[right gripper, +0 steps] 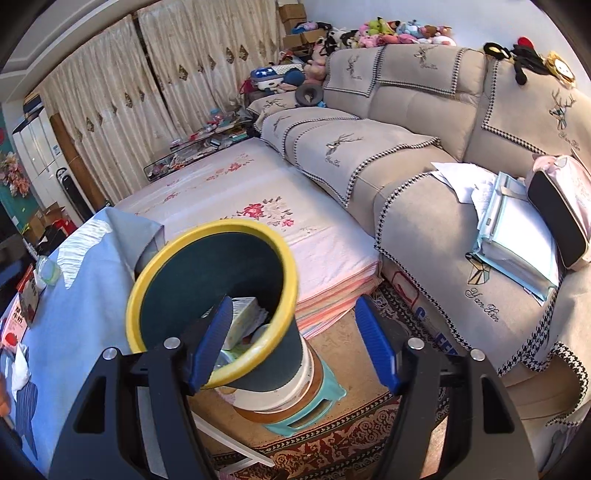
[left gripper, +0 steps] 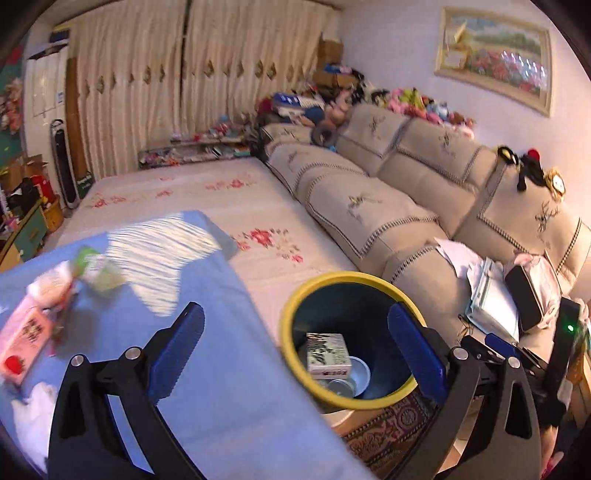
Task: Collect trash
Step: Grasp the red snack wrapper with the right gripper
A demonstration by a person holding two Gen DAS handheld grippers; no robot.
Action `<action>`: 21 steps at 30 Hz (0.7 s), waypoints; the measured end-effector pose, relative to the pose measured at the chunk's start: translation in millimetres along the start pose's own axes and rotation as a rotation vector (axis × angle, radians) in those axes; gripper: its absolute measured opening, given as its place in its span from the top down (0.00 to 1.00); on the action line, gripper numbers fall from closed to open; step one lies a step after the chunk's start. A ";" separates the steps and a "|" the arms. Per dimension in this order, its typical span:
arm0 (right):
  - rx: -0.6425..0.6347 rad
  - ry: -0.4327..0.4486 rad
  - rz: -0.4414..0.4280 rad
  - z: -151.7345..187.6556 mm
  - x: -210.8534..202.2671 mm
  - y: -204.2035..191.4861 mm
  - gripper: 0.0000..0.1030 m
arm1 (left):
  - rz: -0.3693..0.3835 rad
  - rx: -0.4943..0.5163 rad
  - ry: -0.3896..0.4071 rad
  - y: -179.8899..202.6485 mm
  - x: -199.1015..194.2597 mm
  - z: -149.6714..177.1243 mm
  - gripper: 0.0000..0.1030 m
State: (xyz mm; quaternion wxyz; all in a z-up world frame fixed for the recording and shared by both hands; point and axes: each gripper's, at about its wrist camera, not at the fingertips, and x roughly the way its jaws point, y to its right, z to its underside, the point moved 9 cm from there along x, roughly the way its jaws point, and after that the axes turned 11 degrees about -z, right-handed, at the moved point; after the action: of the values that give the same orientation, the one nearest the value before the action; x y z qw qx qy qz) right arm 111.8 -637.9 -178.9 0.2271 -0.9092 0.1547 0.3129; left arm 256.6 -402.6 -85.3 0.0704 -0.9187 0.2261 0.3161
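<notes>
Trash bin [left gripper: 354,339], yellow rim, dark inside, sits just off the counter's right edge, stacked on a white bucket [right gripper: 291,387] on a teal stool [right gripper: 321,402]. In it: a printed carton [left gripper: 328,354] and a metal can [left gripper: 360,371]; anything deeper is hidden by the bin wall.

Our left claw [left gripper: 299,354] is spread wide with nothing between its fingers; the jaws straddle the counter edge and the bin mouth. Our right claw [right gripper: 295,343] is also released, empty, left finger [right gripper: 212,343] overlapping the bin rim in view; we can't tell if it touches.

Counter [left gripper: 229,369] has a light blue cloth. Trash left on it, far left: pink strawberry carton [left gripper: 22,343], a crumpled white wrapper [left gripper: 51,284], a green-and-white packet [left gripper: 99,267], white tissue [left gripper: 33,413] near the front edge. All motion-blurred in the left wrist view, labels unreadable. In the right wrist view they are cut off at the left border.

Open room: middle of the cloth is bare, and so is the gap between bin and sofa, over a patterned rug [right gripper: 332,450].

Beyond the counter is a bed [left gripper: 221,206] with a floral sheet, its folded edge close behind the bin. A beige sofa [right gripper: 424,147] runs along the right, with papers and a folder [right gripper: 517,236] and a pink bag [right gripper: 565,210] on the seat, and plush toys [right gripper: 399,33] along the back. Cream curtains [left gripper: 166,81] cover the far wall; a framed picture [left gripper: 495,55] hangs above the sofa. Clutter at the bed's far end is too small to identify.
</notes>
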 end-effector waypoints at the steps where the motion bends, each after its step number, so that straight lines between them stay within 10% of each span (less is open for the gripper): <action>1: -0.011 -0.003 -0.006 0.2 1.0 -8.0 0.36 | -0.019 -0.009 0.018 -19.5 -13.9 3.0 0.05; 21: -0.352 -0.099 -0.284 10.3 41.6 -274.0 0.35 | -0.538 -0.228 0.183 -404.4 -121.9 91.7 0.05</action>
State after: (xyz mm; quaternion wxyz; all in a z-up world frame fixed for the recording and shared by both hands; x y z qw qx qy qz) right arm 254.1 -405.8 -126.1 0.1141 -0.9309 -0.0434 0.3443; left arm 307.2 26.6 -88.5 0.0274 -0.9722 -0.0569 0.2255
